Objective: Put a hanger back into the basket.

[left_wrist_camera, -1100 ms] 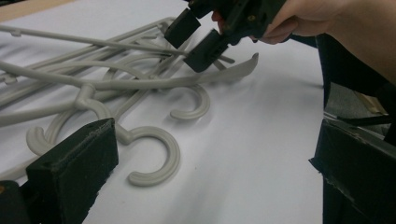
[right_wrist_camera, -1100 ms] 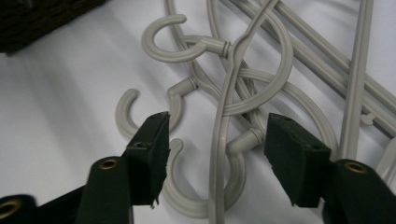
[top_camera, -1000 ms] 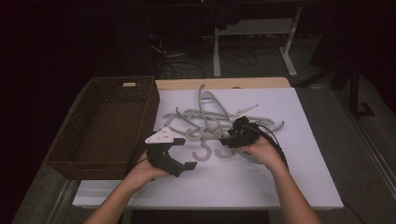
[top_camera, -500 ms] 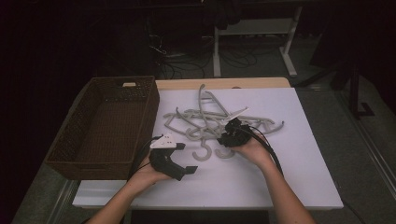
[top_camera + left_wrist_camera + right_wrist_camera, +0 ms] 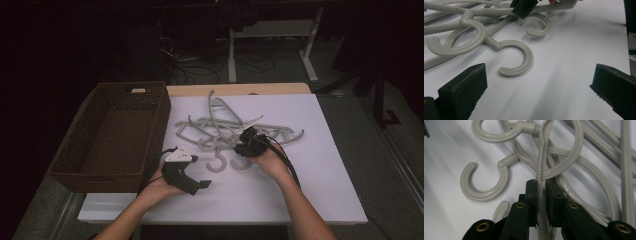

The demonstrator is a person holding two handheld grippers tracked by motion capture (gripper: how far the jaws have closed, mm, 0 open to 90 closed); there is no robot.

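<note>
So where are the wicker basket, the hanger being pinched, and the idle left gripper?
wicker basket point(image 5: 75, 150): high view, on its left wall.
grey hanger point(image 5: 541, 170): right gripper view, on the thin bar just above the pads.
left gripper point(image 5: 200, 187): high view, between its fingertips.

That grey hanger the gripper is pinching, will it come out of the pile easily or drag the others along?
Probably drags. The hanger in the right gripper is threaded through other hangers, so hooks may catch. It looks like stiff, thin plastic, so likely light, hardly bending.
</note>
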